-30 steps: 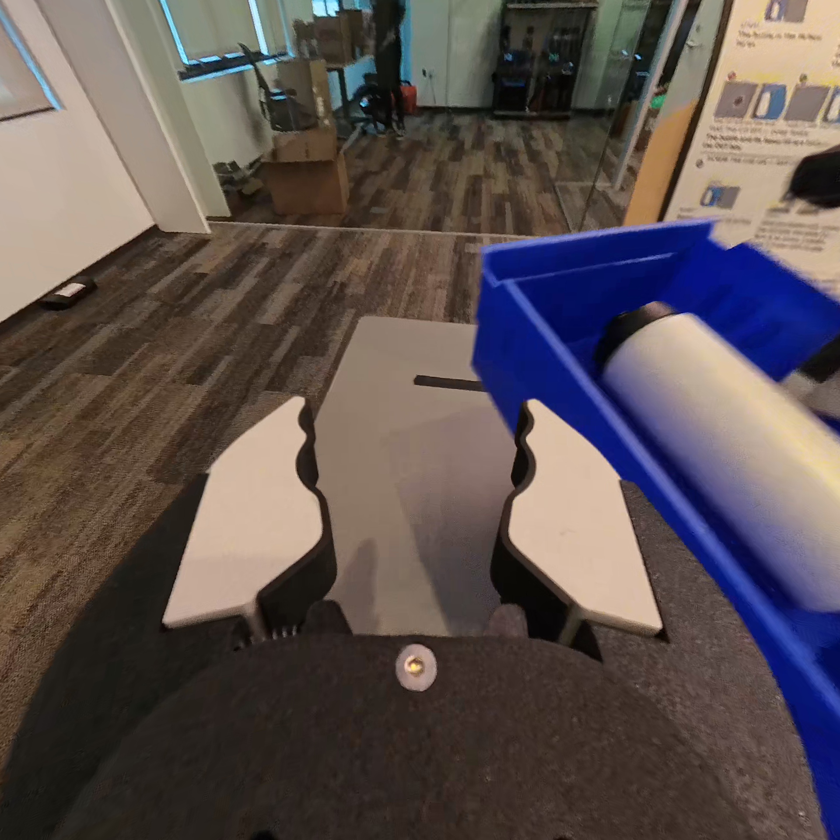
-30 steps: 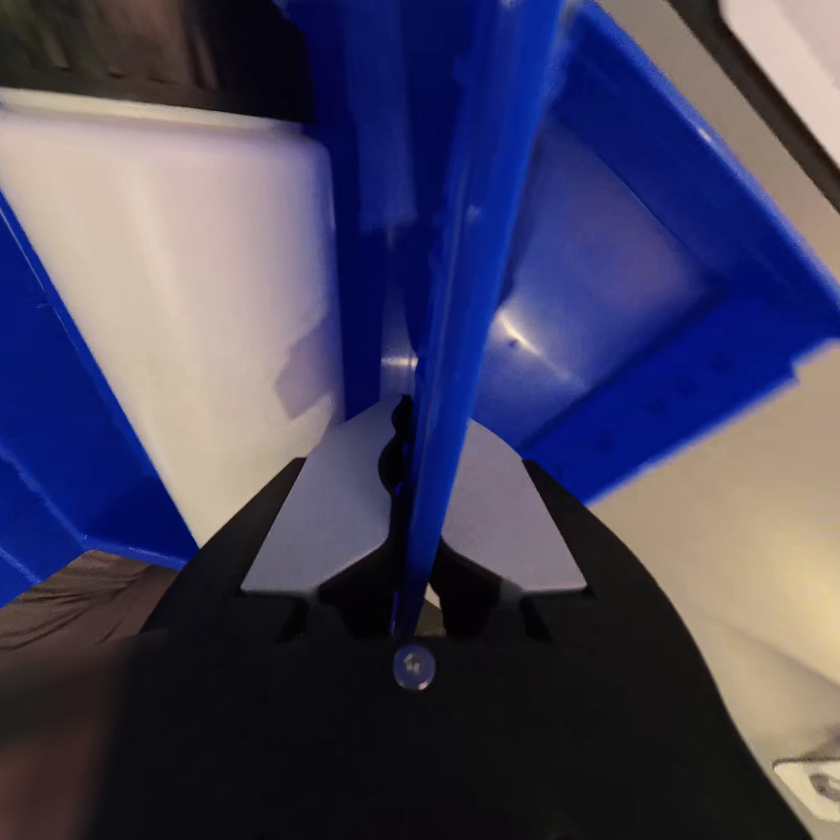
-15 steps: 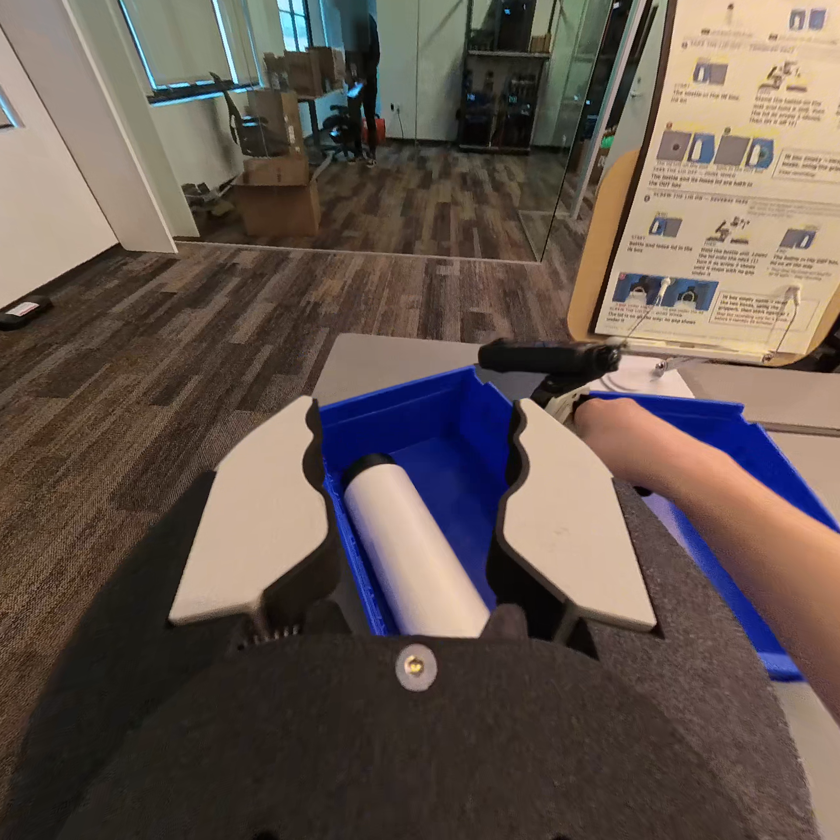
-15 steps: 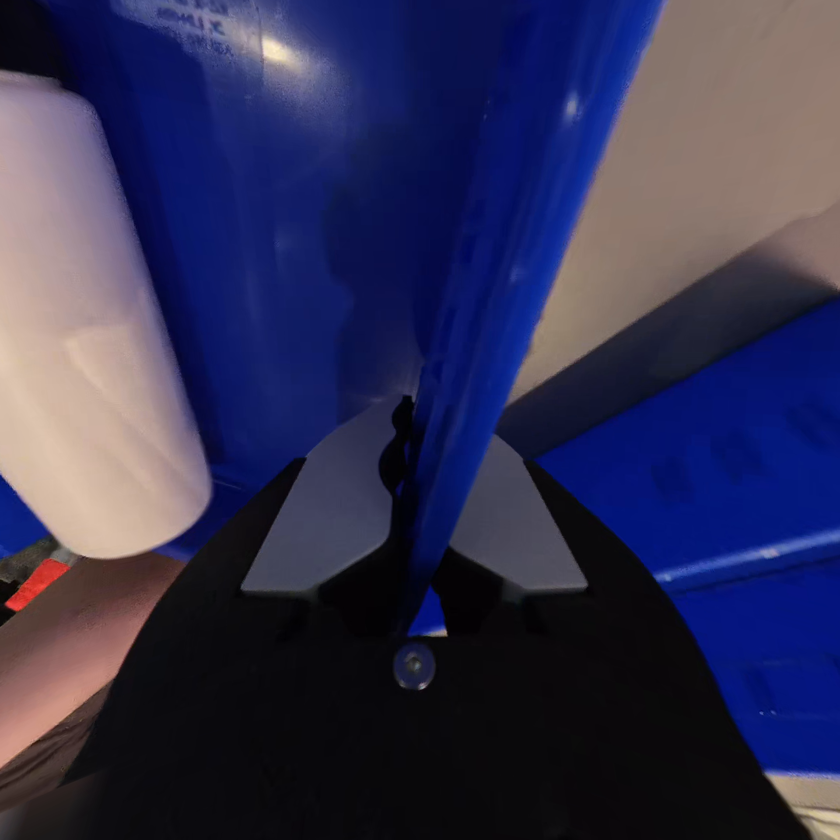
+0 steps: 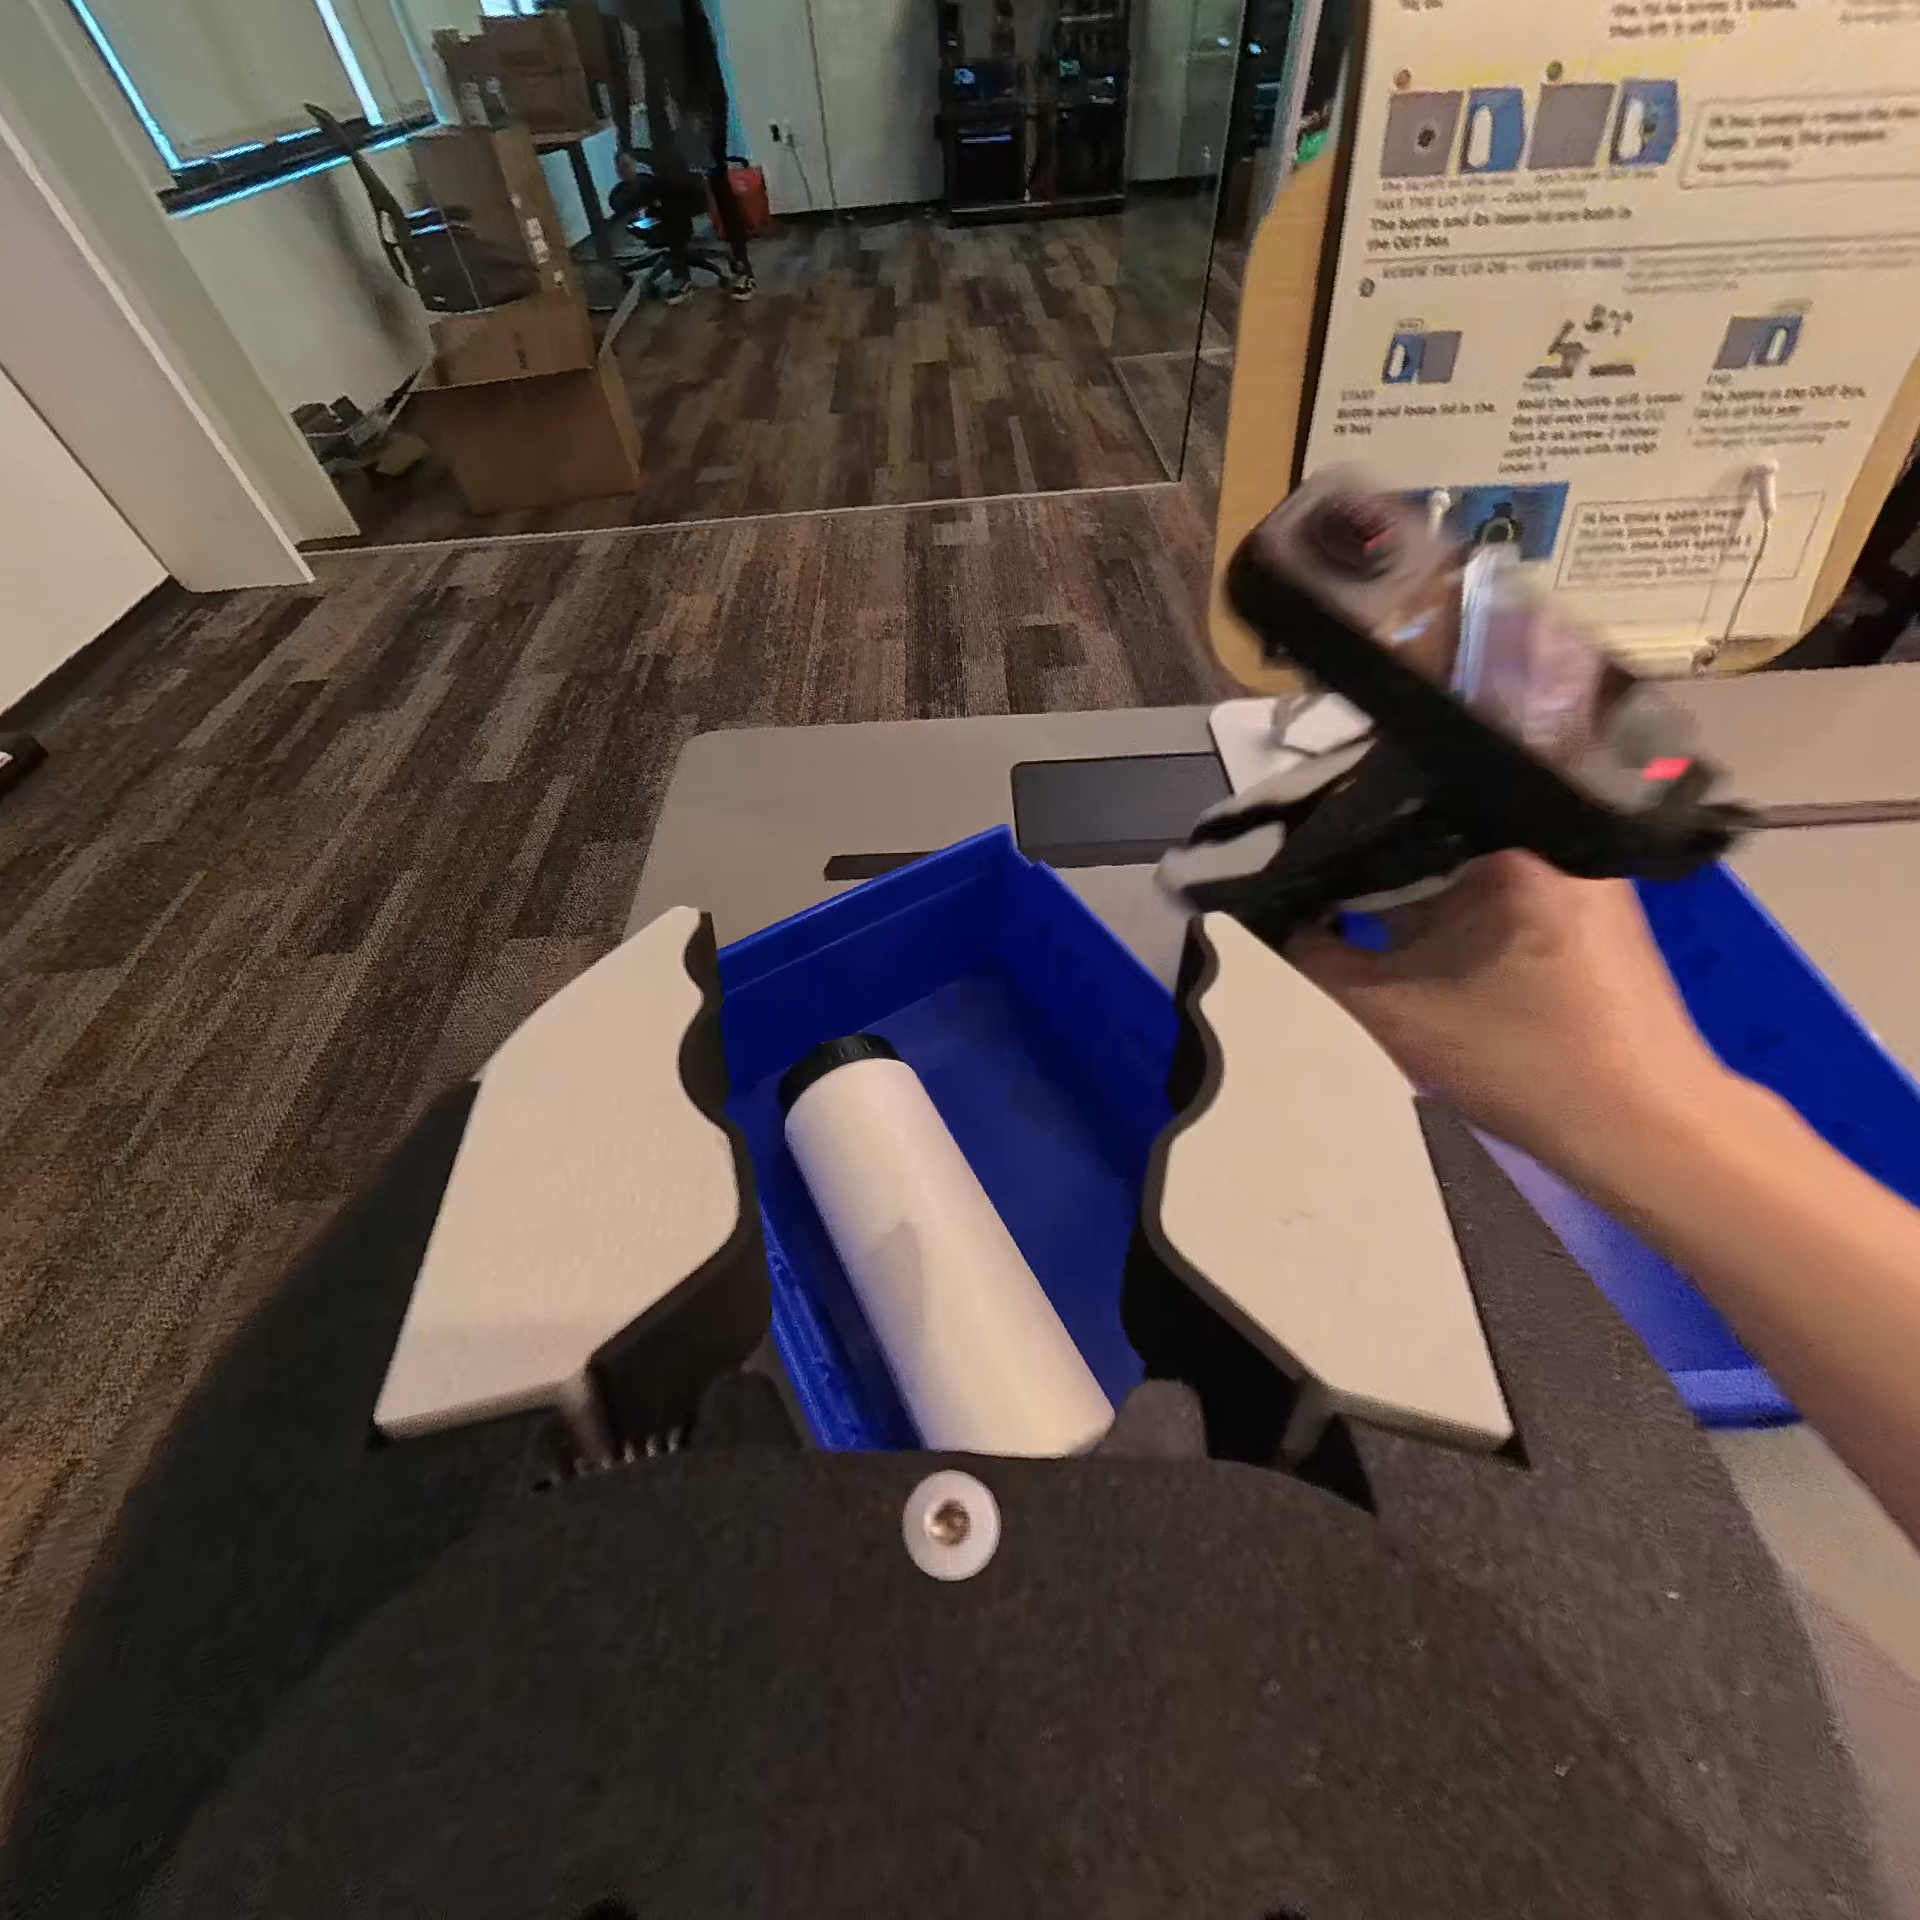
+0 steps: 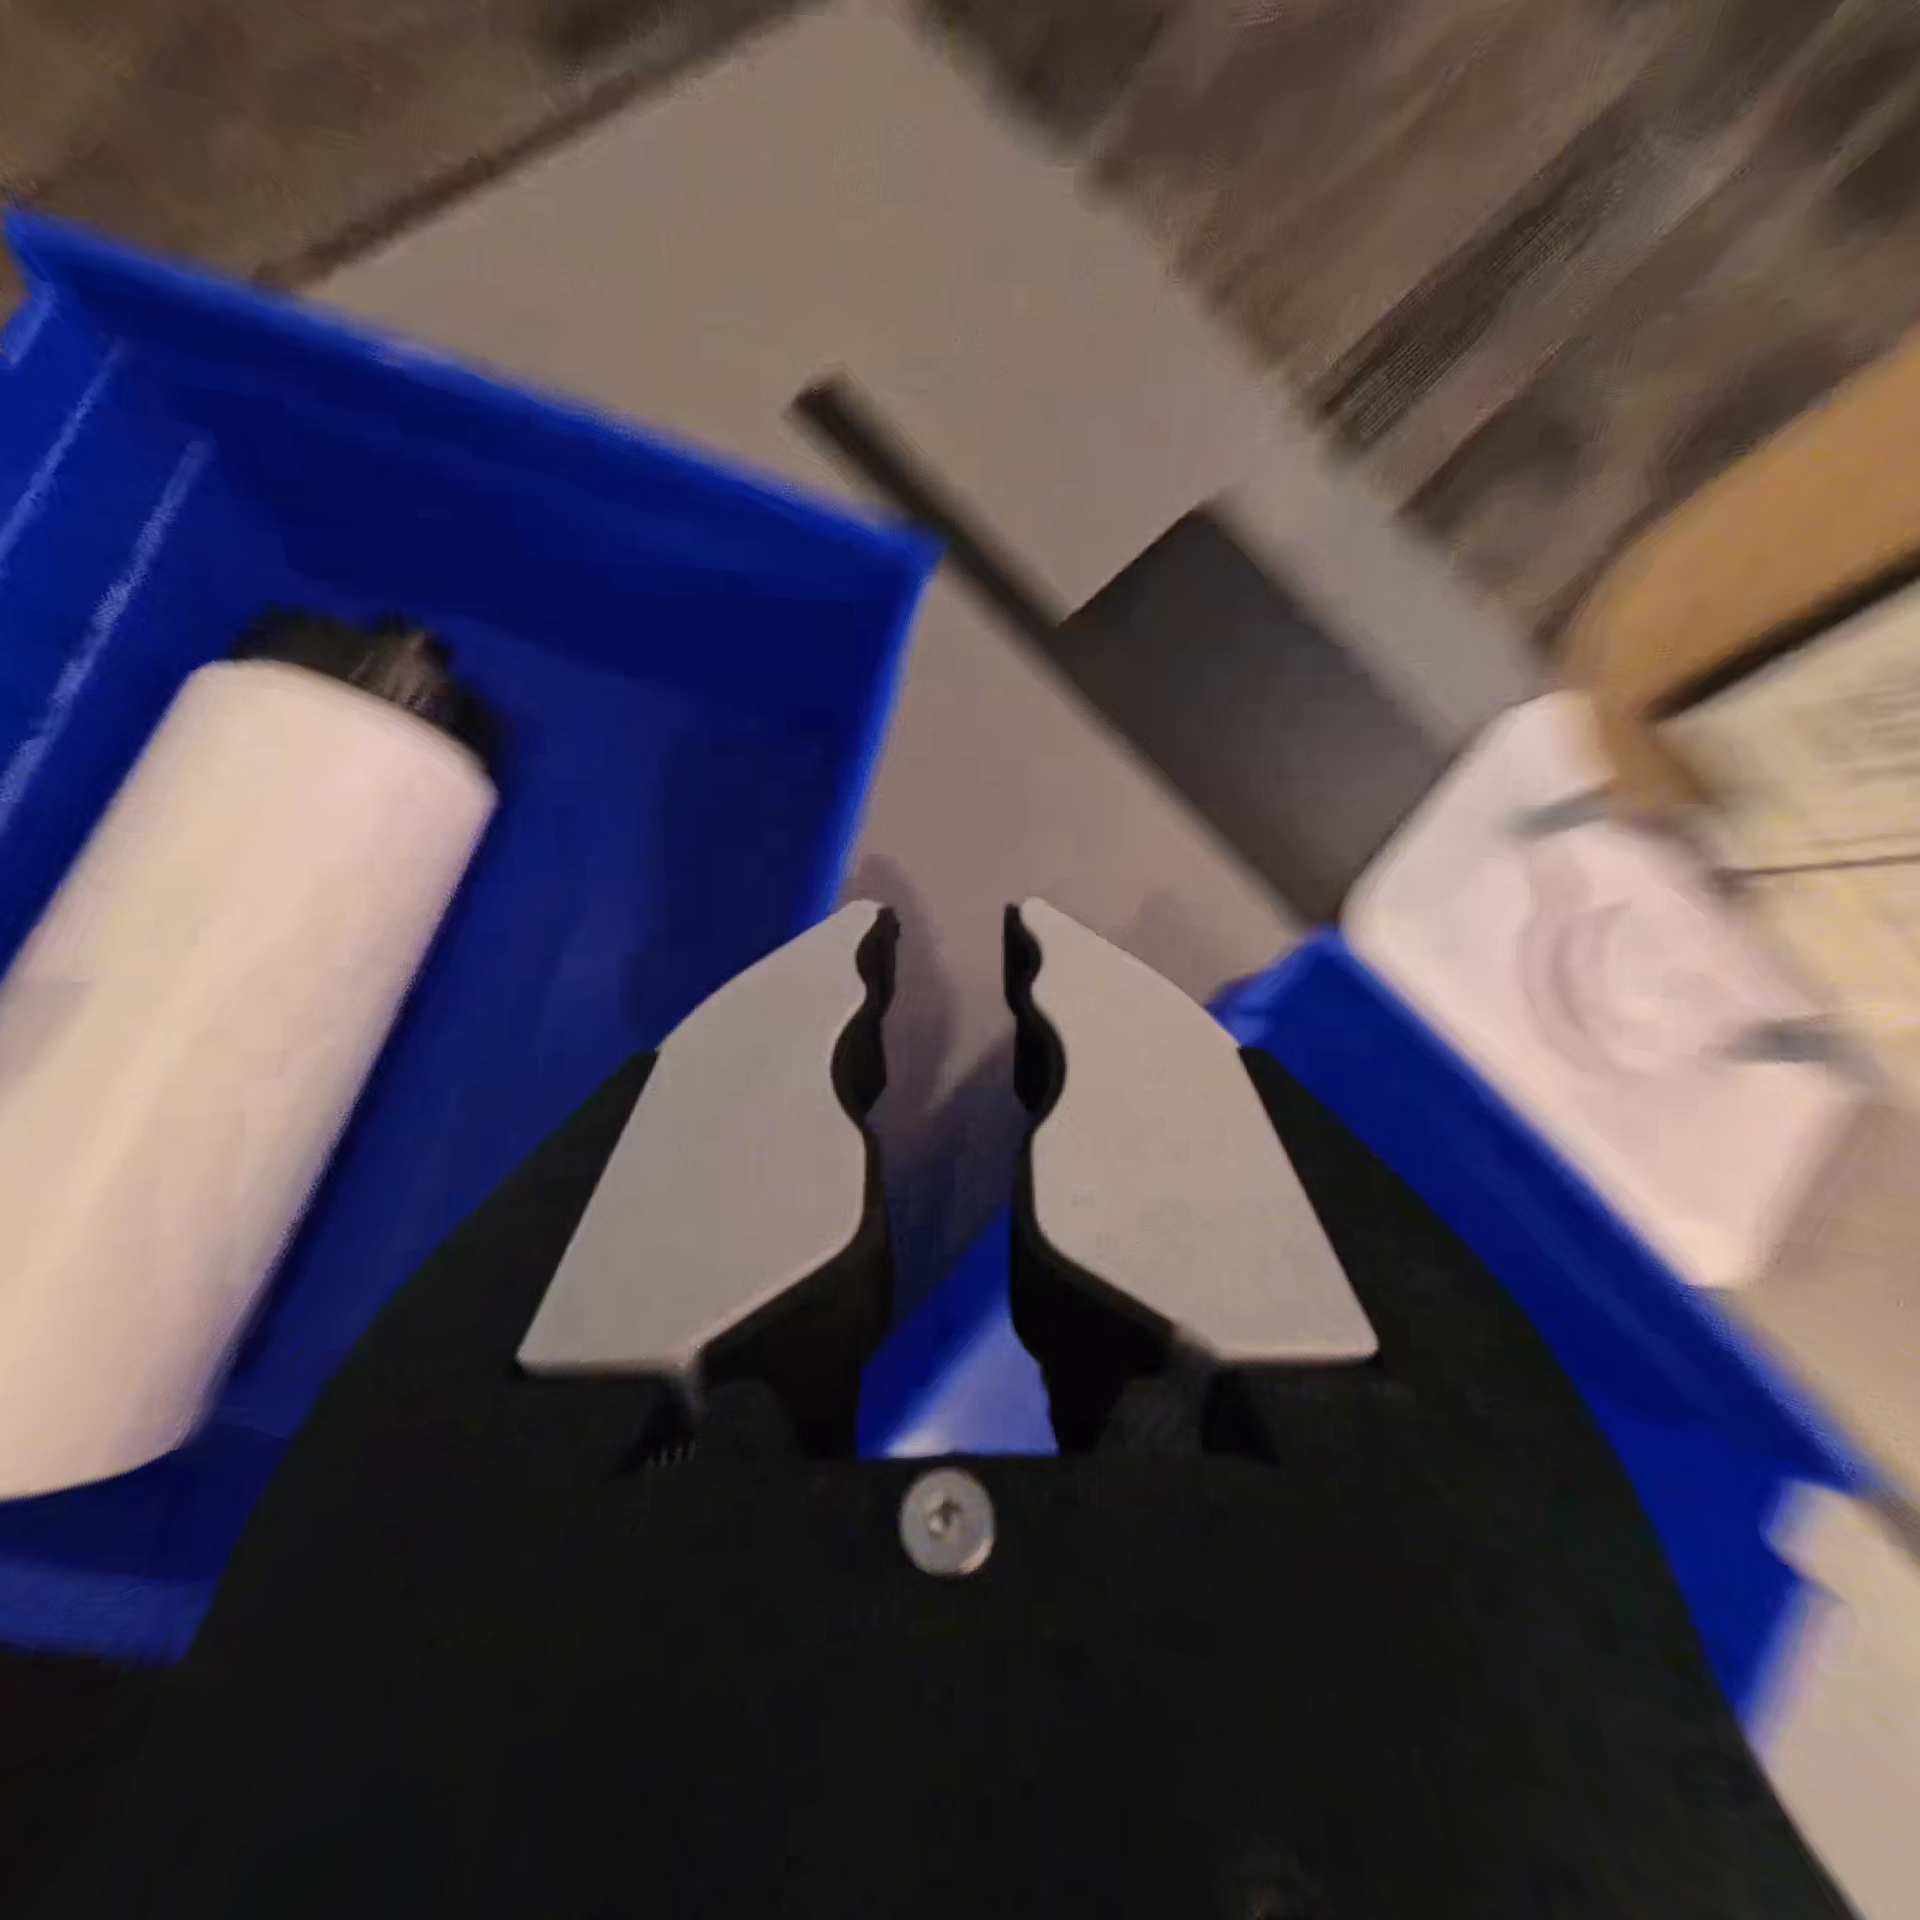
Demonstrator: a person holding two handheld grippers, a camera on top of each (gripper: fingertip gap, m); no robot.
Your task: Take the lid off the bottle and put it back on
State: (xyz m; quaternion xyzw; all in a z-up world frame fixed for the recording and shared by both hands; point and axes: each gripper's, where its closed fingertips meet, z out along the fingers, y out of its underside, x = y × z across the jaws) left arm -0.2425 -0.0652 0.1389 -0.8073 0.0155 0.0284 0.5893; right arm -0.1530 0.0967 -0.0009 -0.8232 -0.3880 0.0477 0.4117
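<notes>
A white bottle point(image 5: 935, 1247) with a black lid point(image 5: 836, 1065) on its far end lies on its side in a blue bin point(image 5: 1101, 987) on the grey table point(image 5: 831, 790). My left gripper point(image 5: 945, 925) is open wide above the bin's near end, with the bottle below the gap and untouched. My right gripper point(image 6: 951, 914) is open a little with nothing between its pads. It hovers over the table just right of the bin point(image 6: 675, 727), with the bottle point(image 6: 208, 987) and lid point(image 6: 364, 665) to its left. It also shows blurred in the left wrist view point(image 5: 1195, 873), raised in a hand.
A second blue bin point(image 5: 1766, 1039) stands to the right and also shows in the right wrist view point(image 6: 1455, 1143). A black mat point(image 5: 1112, 805) and a white pad point(image 6: 1610, 987) lie behind the bins. An instruction board point(image 5: 1610, 312) stands at the table's far right. The table edge and carpet are to the left.
My right gripper was shut on the bin's wall and carried it; the bin now rests on the table, and the gripper has let go, opened a little and lifted away. My left gripper stays open.
</notes>
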